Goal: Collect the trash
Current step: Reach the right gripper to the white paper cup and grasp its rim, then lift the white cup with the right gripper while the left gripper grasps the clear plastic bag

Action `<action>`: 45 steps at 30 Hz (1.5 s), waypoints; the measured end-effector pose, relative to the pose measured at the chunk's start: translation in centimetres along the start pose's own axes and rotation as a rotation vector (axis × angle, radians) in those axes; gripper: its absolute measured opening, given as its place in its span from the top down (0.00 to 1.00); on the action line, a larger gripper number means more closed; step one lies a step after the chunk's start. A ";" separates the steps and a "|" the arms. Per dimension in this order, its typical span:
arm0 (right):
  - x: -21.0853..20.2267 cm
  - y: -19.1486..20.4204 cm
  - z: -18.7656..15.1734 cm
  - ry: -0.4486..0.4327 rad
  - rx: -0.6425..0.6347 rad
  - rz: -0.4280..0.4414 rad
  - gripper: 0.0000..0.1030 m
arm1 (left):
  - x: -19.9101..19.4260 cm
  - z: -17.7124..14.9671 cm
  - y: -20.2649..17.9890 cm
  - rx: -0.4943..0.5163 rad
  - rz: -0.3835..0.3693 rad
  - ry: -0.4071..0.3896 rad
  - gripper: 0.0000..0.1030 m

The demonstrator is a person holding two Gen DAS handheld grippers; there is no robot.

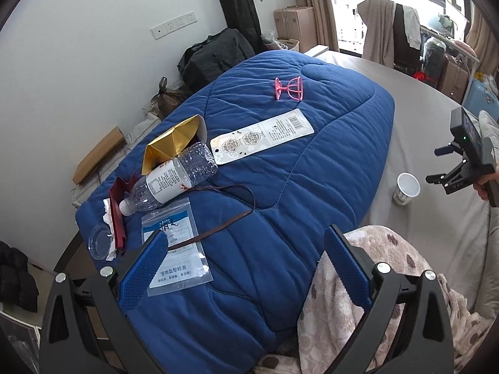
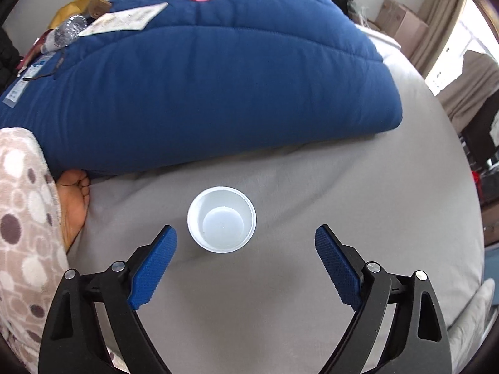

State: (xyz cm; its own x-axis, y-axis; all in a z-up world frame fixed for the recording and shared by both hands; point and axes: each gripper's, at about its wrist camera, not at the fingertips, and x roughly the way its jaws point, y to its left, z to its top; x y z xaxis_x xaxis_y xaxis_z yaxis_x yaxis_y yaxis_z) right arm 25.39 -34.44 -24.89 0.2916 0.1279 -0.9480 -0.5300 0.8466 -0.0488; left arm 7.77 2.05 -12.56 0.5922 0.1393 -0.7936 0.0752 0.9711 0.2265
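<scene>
The right hand-held gripper (image 2: 246, 251) hangs jaws apart just short of the upright cup (image 2: 222, 219) on the bed (image 2: 358, 202) (lined up to straddle it); the left hand-held gripper (image 1: 246, 251) is apart over the quilt (image 1: 280, 187).

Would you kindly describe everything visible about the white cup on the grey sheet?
The white cup is small, round and looks like thin plastic, with a rolled rim and an empty, clean inside. The left wrist view shows dark print low on its outer wall. It stands upright on the grey sheet, apart from the blue quilt. The right gripper is open just short of it, not touching.
</scene>
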 end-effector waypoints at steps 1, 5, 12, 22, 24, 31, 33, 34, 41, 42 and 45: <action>1.3 -0.1 -0.2 0.013 0.013 0.003 0.16 | 0.7 -0.2 0.0 -0.005 0.006 0.002 0.05; 5.5 -0.5 -1.1 0.067 0.082 0.027 0.25 | 2.6 -1.1 -0.1 -0.029 0.026 0.003 0.05; 9.2 -0.1 -2.0 0.109 0.159 0.070 0.57 | 3.0 -1.9 0.4 -0.054 0.037 -0.021 0.05; 6.2 0.2 -4.5 -0.062 0.391 0.227 0.96 | 2.9 -3.0 1.2 -0.110 0.105 -0.077 0.05; 3.9 0.8 -4.9 -0.146 0.449 0.237 0.96 | 3.0 -3.2 1.5 -0.128 0.124 -0.099 0.05; -4.0 4.8 -2.2 -0.358 0.458 0.317 0.96 | 4.2 -4.6 1.9 -0.030 0.167 -0.251 0.05; -5.7 5.5 -0.5 -0.382 0.409 0.312 0.96 | 5.3 -4.8 2.4 0.008 0.152 -0.248 0.05; -6.4 5.9 -0.3 -0.395 0.386 0.306 0.96 | 5.8 -4.8 2.8 0.009 0.143 -0.222 0.05; -8.9 5.5 -0.6 -0.423 0.339 0.308 0.96 | 7.0 -7.6 6.5 -0.166 0.126 -0.154 0.05; -8.9 5.6 -0.5 -0.417 0.332 0.312 0.96 | 7.3 -8.1 7.0 -0.188 0.120 -0.135 0.05; -8.8 5.7 -0.1 -0.413 0.319 0.316 0.96 | 8.3 -9.0 8.0 -0.226 0.143 -0.112 0.05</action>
State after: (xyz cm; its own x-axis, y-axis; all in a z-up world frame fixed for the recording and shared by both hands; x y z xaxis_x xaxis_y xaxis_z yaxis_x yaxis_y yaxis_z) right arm 19.75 -30.81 -16.82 0.4778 0.5338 -0.6977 -0.3950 0.8399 0.3722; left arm 6.10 12.67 -22.40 0.6697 0.2681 -0.6926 -0.1891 0.9634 0.1900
